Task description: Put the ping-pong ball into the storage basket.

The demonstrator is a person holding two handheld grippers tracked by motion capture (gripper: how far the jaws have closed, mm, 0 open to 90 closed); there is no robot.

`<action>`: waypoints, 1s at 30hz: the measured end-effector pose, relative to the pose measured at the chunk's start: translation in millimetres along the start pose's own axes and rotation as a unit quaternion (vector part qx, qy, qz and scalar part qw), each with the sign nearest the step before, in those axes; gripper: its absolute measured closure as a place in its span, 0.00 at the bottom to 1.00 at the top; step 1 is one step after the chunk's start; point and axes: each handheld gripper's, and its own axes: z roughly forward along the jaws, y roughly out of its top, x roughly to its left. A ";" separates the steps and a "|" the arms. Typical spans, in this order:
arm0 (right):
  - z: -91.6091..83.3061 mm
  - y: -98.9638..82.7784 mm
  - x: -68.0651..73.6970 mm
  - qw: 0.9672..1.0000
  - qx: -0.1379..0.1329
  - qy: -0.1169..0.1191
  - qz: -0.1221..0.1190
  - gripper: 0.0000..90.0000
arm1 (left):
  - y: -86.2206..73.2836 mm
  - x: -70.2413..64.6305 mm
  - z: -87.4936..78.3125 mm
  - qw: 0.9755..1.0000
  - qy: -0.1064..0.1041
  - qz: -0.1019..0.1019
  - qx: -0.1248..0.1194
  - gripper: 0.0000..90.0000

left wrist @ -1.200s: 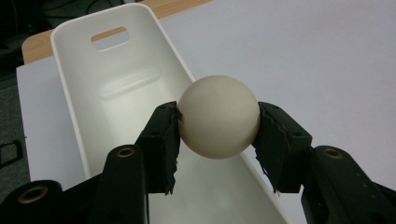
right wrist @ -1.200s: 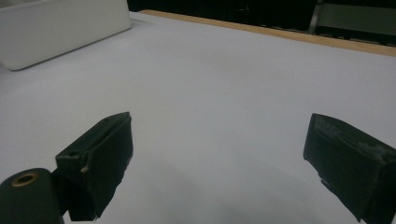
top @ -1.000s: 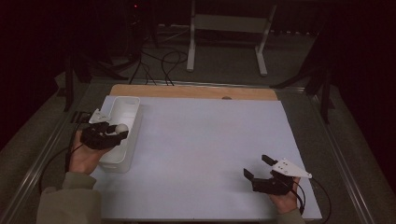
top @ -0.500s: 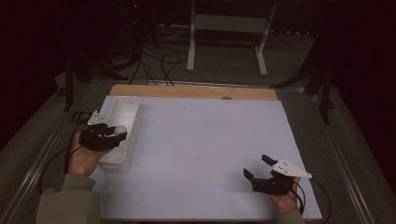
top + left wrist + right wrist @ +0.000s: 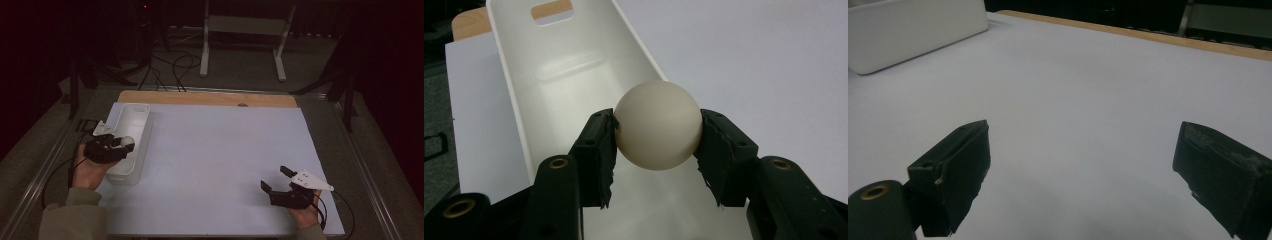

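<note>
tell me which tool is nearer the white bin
Left. The left tool holds a ball right over the white bin; the right tool sits open far across the table.

Black claws (image 5: 283,186), olive sleeve (image 5: 72,220)

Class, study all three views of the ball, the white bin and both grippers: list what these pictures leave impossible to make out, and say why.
- Ball: its underside, left gripper view; hidden by its own curve and the left gripper.
- White bin: near end, left gripper view; covered by the jaws and cut by the bottom edge.
- Right gripper: body, right gripper view; cut by the bottom edge.
- Bin's floor, high view; too small.
</note>
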 end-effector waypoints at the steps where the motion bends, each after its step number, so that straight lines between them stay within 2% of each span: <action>1: 0.0 0.0 0.0 1.000 0.000 0.000 0.000 0.09 | -0.6 0.3 0.3 1.000 0.000 0.000 0.002 0.57; 30: 0.5 -0.2 0.0 1.000 0.001 0.000 -0.002 0.09 | -10.0 5.2 -1.2 1.000 0.003 -0.006 0.005 0.57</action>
